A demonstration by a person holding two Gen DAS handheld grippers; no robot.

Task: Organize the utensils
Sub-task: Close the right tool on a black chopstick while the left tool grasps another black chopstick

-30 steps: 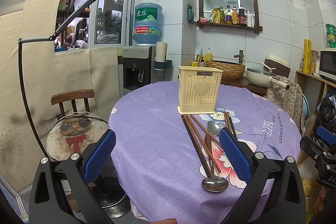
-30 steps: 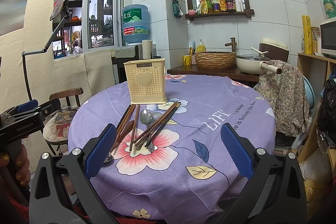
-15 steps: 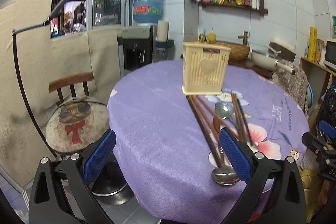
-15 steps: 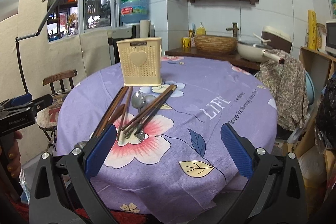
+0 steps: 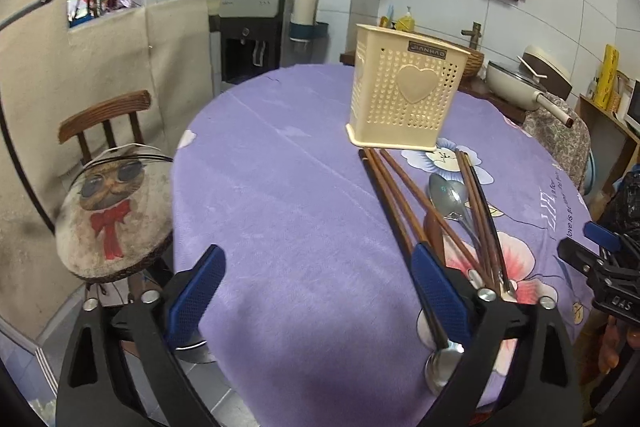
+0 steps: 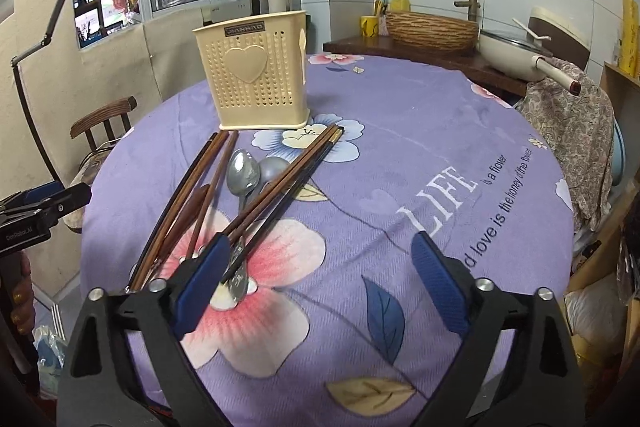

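A cream perforated utensil holder (image 5: 406, 95) with a heart on its front stands upright on the round purple table (image 5: 288, 195); it also shows in the right wrist view (image 6: 254, 75). In front of it lie several brown chopsticks (image 5: 400, 199) (image 6: 276, 191) and metal spoons (image 5: 450, 195) (image 6: 242, 173) in a loose pile. My left gripper (image 5: 318, 287) is open and empty, low over the table's near edge, left of the pile. My right gripper (image 6: 320, 275) is open and empty, with its left finger (image 6: 202, 283) over the chopstick ends.
A wooden chair with a cat cushion (image 5: 112, 203) stands left of the table. A cloth-draped chair (image 6: 572, 119) stands at the right. A counter with a woven basket (image 6: 432, 27) and a pot (image 6: 516, 55) lies behind. A water dispenser (image 5: 256, 35) stands at the back wall.
Both grippers have moved forward and down toward the table. The utensil pile now sits closer to the fingers in both views. Both stay open.
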